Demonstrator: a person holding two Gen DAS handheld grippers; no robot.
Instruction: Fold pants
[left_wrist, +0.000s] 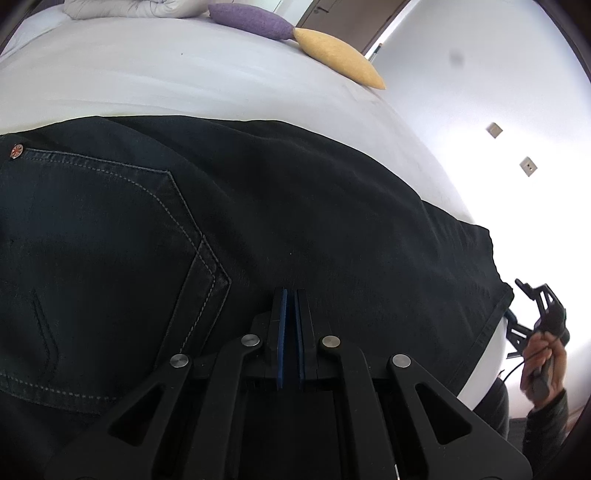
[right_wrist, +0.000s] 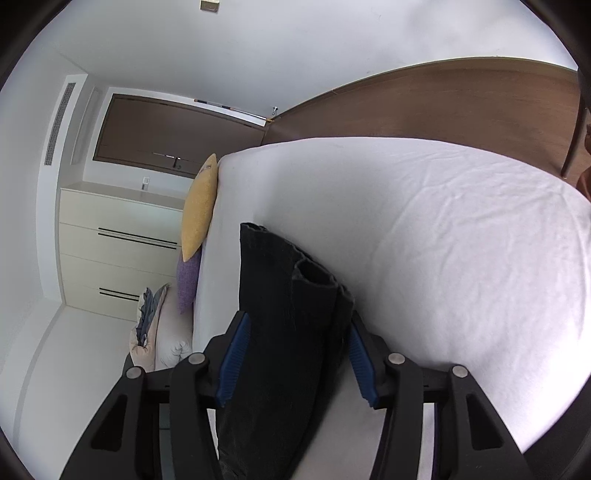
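Dark denim pants (left_wrist: 258, 221) lie flat across a white bed (left_wrist: 147, 74), back pocket at the left. My left gripper (left_wrist: 291, 295) is low over the seat area, its blue-padded jaws almost together with a thin empty gap. In the right wrist view the leg ends of the pants (right_wrist: 284, 295) lie between the spread jaws of my right gripper (right_wrist: 295, 328). The pads do not press the cloth. The right gripper also shows in the left wrist view (left_wrist: 535, 314), held by a hand at the hem.
A purple cushion (left_wrist: 251, 20) and a yellow cushion (left_wrist: 340, 59) lie at the bed's far edge, with a rolled duvet (left_wrist: 129, 7) beyond. A cream chest of drawers (right_wrist: 118, 236) stands by the wall. A wooden wall panel (right_wrist: 443, 107) runs behind the bed.
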